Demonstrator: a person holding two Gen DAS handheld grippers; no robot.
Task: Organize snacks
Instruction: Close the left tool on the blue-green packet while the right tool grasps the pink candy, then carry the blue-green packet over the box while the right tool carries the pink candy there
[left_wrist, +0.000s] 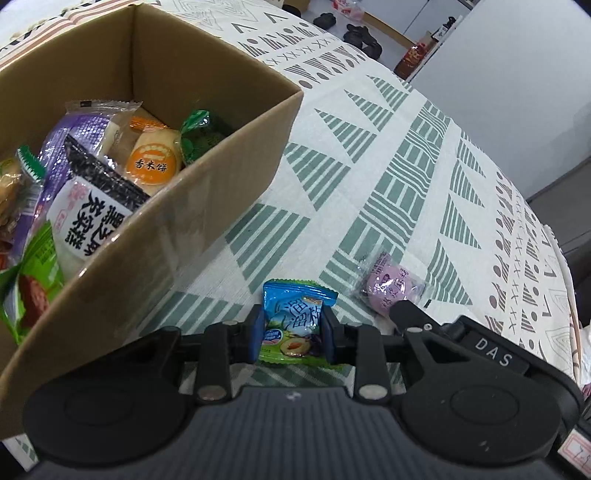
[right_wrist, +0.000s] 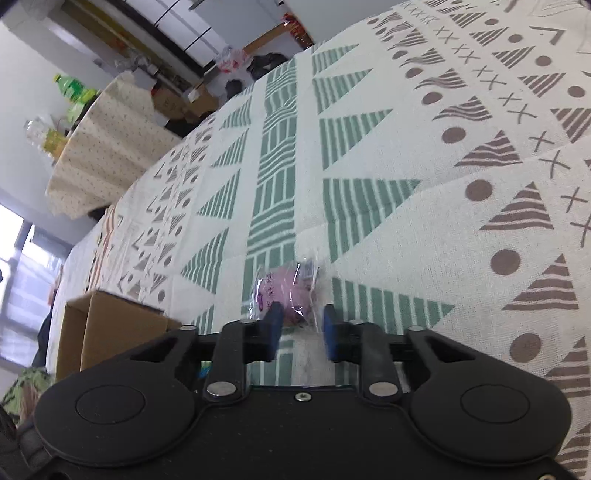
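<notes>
The left gripper (left_wrist: 293, 334) pinches a blue-green snack packet (left_wrist: 295, 322) just right of the cardboard box (left_wrist: 207, 229), while the right gripper (right_wrist: 301, 332) stands spread around a pink wrapped candy (right_wrist: 286, 291) on the tablecloth (right_wrist: 406, 221) — both look light, crinkly, slippery — best gripped across the filled middle.

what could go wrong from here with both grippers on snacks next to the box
1. The left gripper pinches the blue and green snack packet by its sides only; the slick wrapper might slip on the way to the brown cardboard box.
2. The right gripper is open around the pink snack in clear wrap; closing may catch only loose film.
3. The box is already piled high.
</notes>
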